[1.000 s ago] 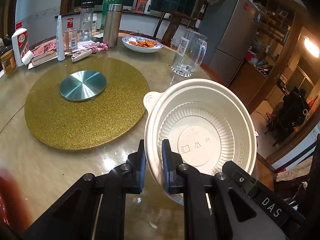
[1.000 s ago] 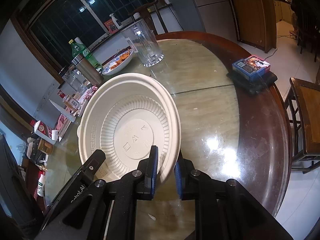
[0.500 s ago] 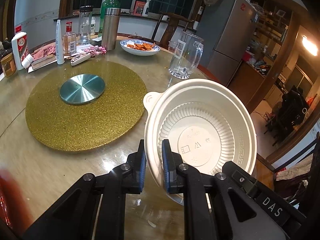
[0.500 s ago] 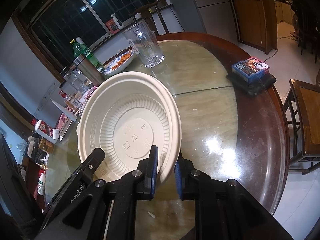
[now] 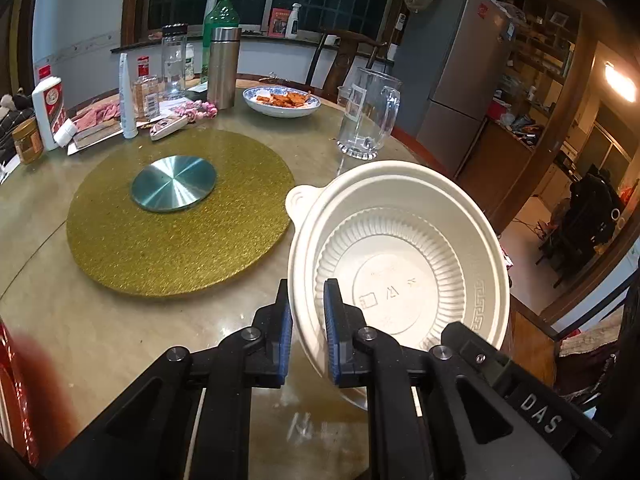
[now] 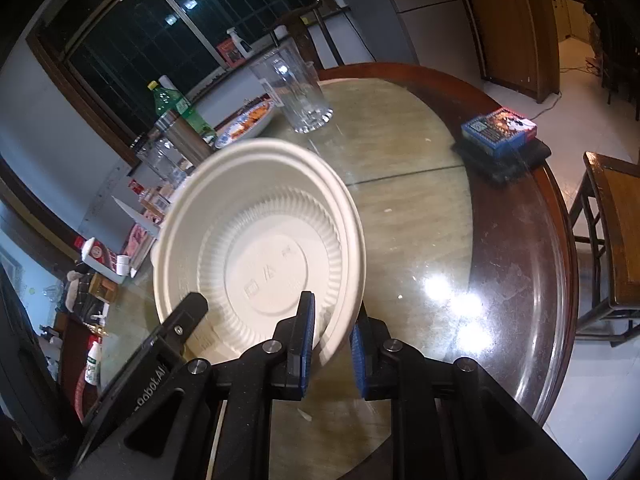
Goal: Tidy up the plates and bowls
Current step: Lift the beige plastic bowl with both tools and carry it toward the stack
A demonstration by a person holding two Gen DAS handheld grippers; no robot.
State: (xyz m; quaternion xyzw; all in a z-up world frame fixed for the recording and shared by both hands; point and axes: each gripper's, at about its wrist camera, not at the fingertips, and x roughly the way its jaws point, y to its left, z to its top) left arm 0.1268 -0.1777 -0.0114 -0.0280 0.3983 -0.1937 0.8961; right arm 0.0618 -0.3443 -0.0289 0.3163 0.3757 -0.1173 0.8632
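Round glass-topped tabletop (image 5: 120,332) at night, crowded with bottles at its far edge. Both grippers pinch one white disposable bowl (image 5: 404,256) by opposite rims, carrying it tilted above the tabletop: left gripper (image 5: 306,322), right gripper (image 6: 330,330). Carrying step likely; next it needs a landing spot, perhaps the gold turntable (image 5: 180,216).
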